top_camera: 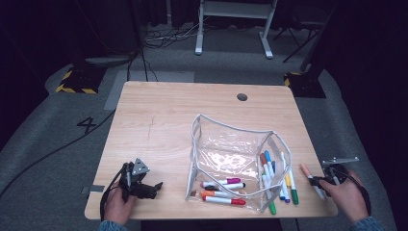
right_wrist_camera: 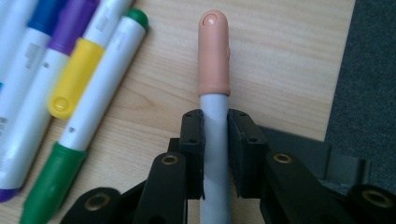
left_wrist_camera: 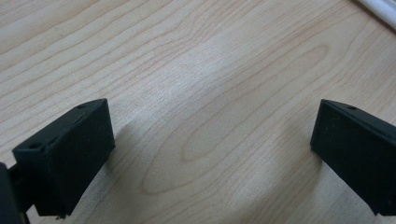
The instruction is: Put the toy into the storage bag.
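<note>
Dark room, grey carpet, cables trailing behind a light wooden table (top_camera: 159, 120) with a round grommet hole (top_camera: 242, 96) near its far edge. On the right half of the table, a clear plastic pouch (top_camera: 231, 154) with white piping, standing open. Inside it, low toward the near edge, several markers (top_camera: 222, 191) lying crosswise, among them magenta, red and orange caps. At the pouch's right end, a loose row of markers (top_camera: 276, 180), some resting against the pouch wall, with orange, blue, yellow and green caps; seen up close in the right gripper view as a yellow-capped marker (right_wrist_camera: 70, 88) and a green-capped marker (right_wrist_camera: 93, 121) just beside each other. Near the table's right edge, just right of that row, a peach-capped marker (right_wrist_camera: 214, 60) with a grey barrel, lying on the wood with nothing across it.

Right gripper (right_wrist_camera: 215, 123) low over the table edge, jaws narrow and pressed on both sides of the peach-capped marker's grey barrel, just behind the cap. Left gripper (left_wrist_camera: 212, 135) at the table's near left corner, well apart from the pouch, jaws spread wide over bare wood, holding nothing.
</note>
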`<action>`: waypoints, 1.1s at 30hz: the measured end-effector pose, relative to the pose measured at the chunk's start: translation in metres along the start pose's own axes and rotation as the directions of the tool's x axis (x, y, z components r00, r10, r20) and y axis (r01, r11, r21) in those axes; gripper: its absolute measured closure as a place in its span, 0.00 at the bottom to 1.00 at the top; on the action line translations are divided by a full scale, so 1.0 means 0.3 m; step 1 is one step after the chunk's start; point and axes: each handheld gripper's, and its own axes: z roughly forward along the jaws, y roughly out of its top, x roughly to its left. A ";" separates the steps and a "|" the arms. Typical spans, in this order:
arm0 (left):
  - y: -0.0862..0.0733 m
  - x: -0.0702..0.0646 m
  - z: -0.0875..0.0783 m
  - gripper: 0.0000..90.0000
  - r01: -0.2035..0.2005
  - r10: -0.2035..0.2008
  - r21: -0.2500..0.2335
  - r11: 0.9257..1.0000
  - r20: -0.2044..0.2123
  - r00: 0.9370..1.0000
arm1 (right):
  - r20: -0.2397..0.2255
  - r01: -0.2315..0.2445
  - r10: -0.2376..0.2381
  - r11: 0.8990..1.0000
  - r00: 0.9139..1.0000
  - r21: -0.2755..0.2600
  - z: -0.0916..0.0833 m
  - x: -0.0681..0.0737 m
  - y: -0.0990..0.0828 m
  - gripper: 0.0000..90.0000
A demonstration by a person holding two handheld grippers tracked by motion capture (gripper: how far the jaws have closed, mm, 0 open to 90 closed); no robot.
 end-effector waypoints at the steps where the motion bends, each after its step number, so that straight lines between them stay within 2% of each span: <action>1: 0.000 0.000 0.000 0.00 0.000 0.000 0.000 1.000 0.000 1.000 | -0.002 0.002 -0.002 1.000 1.000 -0.006 -0.009 0.002 0.005 0.86; 4: 0.000 0.000 0.000 0.00 0.000 0.000 0.000 1.000 0.000 1.000 | -0.005 0.022 -0.022 0.999 1.000 -0.029 -0.050 0.012 0.031 0.86; 11: 0.000 0.000 0.000 0.00 0.000 0.000 0.000 1.000 0.000 1.000 | -0.044 0.031 -0.035 0.996 0.998 -0.084 -0.139 0.050 0.093 0.86; 16: 0.000 0.000 0.000 0.00 0.000 0.000 0.000 1.000 -0.002 1.000 | -0.060 0.083 -0.091 0.989 0.994 -0.122 -0.211 0.092 0.144 0.86; 19: -0.001 0.001 -0.001 0.00 -0.006 0.006 -0.002 1.000 -0.008 1.000 | -0.085 0.119 -0.132 0.983 0.988 -0.140 -0.248 0.119 0.174 0.86; 24: -0.002 0.003 -0.003 0.00 0.000 0.000 -0.004 1.000 -0.008 1.000 | -0.089 0.186 -0.204 0.966 0.975 -0.176 -0.316 0.166 0.235 0.86; 29: -0.003 0.004 -0.002 0.00 0.013 -0.013 -0.006 1.000 -0.008 1.000 | -0.114 0.235 -0.262 0.950 0.958 -0.207 -0.374 0.214 0.291 0.86; 32: -0.002 0.005 -0.002 0.00 0.008 -0.008 -0.005 1.000 -0.011 1.000 | -0.134 0.269 -0.305 0.935 0.943 -0.233 -0.417 0.256 0.331 0.86; 33: -0.002 0.005 -0.002 0.00 0.010 -0.010 -0.006 1.000 -0.009 1.000 | -0.140 0.271 -0.308 0.933 0.941 -0.237 -0.422 0.262 0.336 0.86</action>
